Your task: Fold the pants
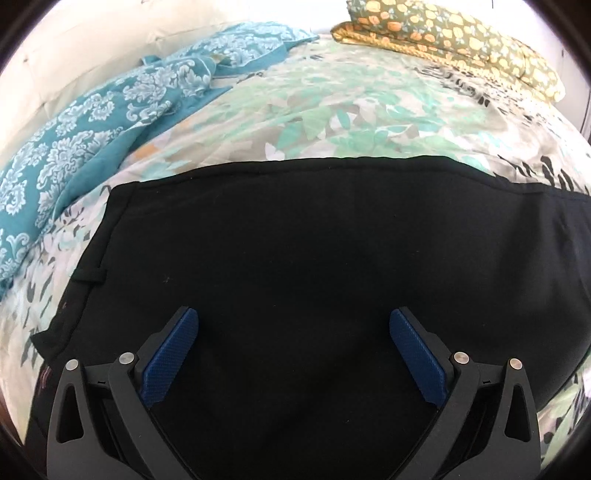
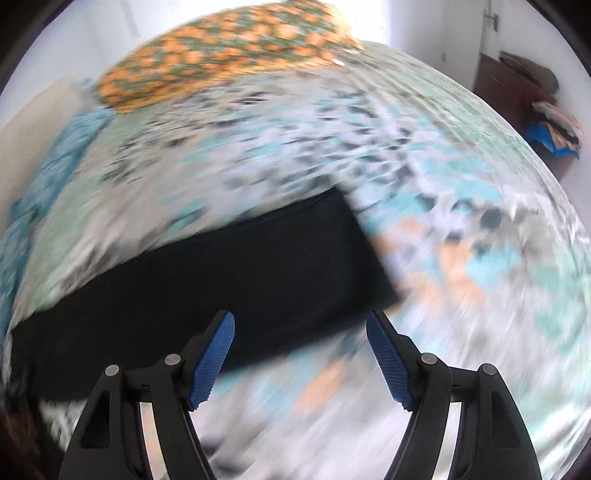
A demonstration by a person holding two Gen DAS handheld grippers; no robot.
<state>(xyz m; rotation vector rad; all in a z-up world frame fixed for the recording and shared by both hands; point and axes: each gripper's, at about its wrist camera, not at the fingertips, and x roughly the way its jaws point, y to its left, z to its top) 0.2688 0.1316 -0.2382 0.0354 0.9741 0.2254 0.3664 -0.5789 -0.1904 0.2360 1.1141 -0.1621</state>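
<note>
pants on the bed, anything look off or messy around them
The black pants lie flat and fairly smooth on the floral bedspread. The only untidy thing is the teal patterned cloth, rumpled along the bed's left edge. Both grippers hover open. The right wrist view is motion-blurred.

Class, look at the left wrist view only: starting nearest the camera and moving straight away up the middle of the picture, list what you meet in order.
Left hand-held gripper, jaws wide apart → black pants → leaf-print bedcover → orange-flowered pillow.
</note>
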